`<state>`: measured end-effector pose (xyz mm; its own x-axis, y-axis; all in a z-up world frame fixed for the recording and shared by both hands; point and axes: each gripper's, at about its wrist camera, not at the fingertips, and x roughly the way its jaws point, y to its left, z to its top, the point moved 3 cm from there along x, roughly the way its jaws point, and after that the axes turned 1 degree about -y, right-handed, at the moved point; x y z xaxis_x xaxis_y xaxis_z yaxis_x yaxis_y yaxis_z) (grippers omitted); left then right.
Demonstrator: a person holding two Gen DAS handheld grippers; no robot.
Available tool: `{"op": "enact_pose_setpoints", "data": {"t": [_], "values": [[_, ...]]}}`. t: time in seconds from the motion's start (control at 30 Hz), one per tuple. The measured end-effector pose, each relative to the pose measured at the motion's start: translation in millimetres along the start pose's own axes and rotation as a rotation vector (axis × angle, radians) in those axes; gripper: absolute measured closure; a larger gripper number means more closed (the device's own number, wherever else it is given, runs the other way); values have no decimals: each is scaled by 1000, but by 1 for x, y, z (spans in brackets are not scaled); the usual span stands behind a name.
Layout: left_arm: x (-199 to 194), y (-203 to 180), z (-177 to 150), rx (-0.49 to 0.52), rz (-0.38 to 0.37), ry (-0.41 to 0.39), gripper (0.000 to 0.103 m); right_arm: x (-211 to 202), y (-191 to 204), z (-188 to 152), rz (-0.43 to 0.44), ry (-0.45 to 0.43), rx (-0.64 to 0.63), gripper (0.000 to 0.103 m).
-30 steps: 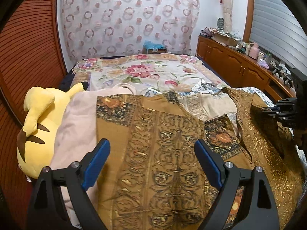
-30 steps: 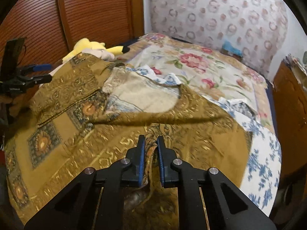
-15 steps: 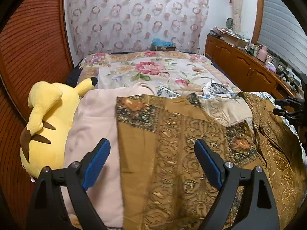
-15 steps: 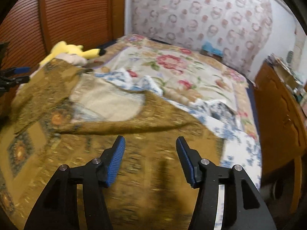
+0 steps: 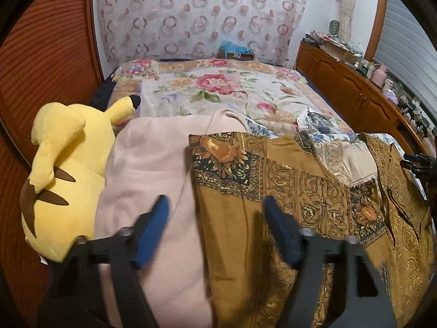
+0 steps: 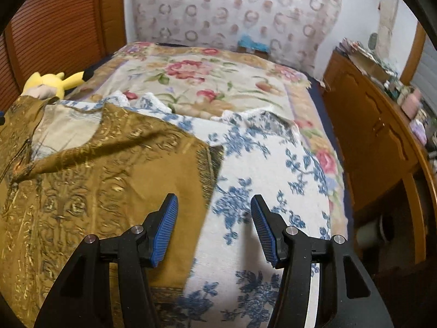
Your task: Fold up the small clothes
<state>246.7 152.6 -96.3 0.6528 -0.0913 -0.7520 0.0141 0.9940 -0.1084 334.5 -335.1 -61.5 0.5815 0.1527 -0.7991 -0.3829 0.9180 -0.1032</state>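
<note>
The bed (image 5: 207, 93), under a floral bedspread in a room with wooden louvred doors at 9 o'clock and a cluttered wooden sideboard (image 5: 355, 93) at 3 o'clock, carries the ochre patterned garment (image 5: 286, 191), spread mostly flat over a pale pink garment (image 5: 147, 164) and a blue-flowered white cloth (image 6: 259, 169), so folding looks barely begun. A yellow plush toy (image 5: 65, 169) lies at 9 o'clock. The left gripper (image 5: 215, 224) is closing around the ochre garment's left edge without pinching it, and the right gripper (image 6: 214, 227) stands apart and empty above its right edge.

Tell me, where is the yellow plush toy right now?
The yellow plush toy lies at the left edge of the bed in the left wrist view, against the wooden wall, right beside the pink cloth.
</note>
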Motion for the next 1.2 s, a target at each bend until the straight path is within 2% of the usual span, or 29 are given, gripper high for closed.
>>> {"op": "enact_pose_setpoints", "data": {"t": [0.03, 0.1, 0.27, 0.43, 0.57, 0.67, 0.73, 0.8, 0.83, 0.9, 1.0, 1.1, 1.17, 1.2], "values": [[1, 0, 1, 1, -6, 1, 43, 1, -2, -1, 2, 2, 4, 46], [2, -1, 2, 7, -20, 0, 53, 2, -2, -3, 3, 5, 8, 46], [8, 1, 6, 9, -29, 7, 55, 2, -5, -4, 22, 0, 23, 46], [14, -4, 9, 26, -32, 22, 55, 4, -7, -4, 75, 16, 57, 46], [16, -5, 9, 27, -34, 19, 76, 2, 5, -3, 108, 36, 13, 46], [14, -4, 9, 17, -29, 16, 87, 0, 13, -5, 132, 48, -18, 46], [10, -3, 8, 15, -26, 10, 90, 0, 19, -6, 144, 46, -33, 52], [7, -5, 9, 18, -20, 4, 91, -2, 24, -6, 164, 44, -46, 66], [6, -7, 9, 18, -15, 5, 91, -3, 26, -6, 164, 42, -55, 68], [5, -7, 7, 19, -6, 10, 91, -5, 32, -8, 185, 39, -66, 85], [5, -9, 6, 24, 0, 14, 91, -7, 41, -10, 200, 35, -89, 97], [3, -9, 6, 22, -10, 8, 91, -15, 51, -11, 178, 6, -110, 100], [-3, -13, 6, 32, -35, -14, 103, -26, 58, -12, 184, -38, -112, 100], [-7, -15, 6, 39, -33, -29, 103, -29, 59, -11, 176, -55, -111, 101]]}}
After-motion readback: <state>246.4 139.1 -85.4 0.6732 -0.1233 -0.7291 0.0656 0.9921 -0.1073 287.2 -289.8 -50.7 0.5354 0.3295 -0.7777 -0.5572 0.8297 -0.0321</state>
